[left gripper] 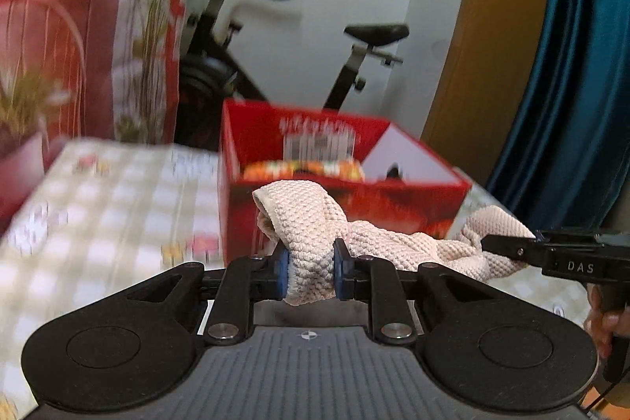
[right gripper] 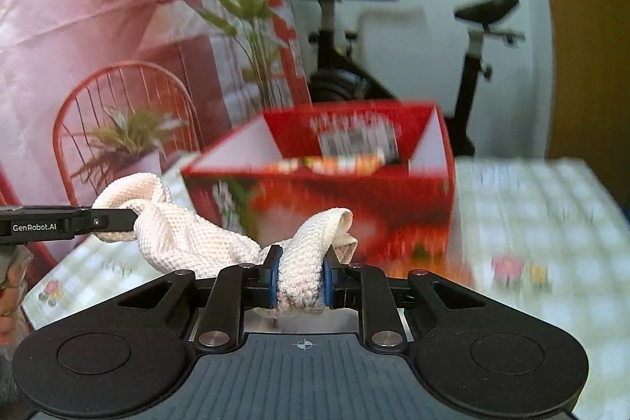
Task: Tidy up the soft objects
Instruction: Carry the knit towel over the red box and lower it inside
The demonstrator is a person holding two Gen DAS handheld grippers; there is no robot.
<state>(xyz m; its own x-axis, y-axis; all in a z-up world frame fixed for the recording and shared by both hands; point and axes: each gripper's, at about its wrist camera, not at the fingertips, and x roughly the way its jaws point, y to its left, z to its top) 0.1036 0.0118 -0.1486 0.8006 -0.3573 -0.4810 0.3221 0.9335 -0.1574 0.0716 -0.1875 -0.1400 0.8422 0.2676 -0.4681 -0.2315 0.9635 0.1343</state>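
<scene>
Through my left wrist view, my left tongs are clamped on one bunched end of the cream knit cloth, which runs off to the right where my right tongs pinch its other end. The cloth hangs between them just near of the red box, above the checked table. To do this step well, I judge I should keep both grips firm and level, hold the span taut enough not to sag, and clear the box's near wall before lowering. Through my right wrist view, my right tongs are closed on a folded end of the cloth, which stretches left to the left tongs; the red box sits just beyond.
</scene>
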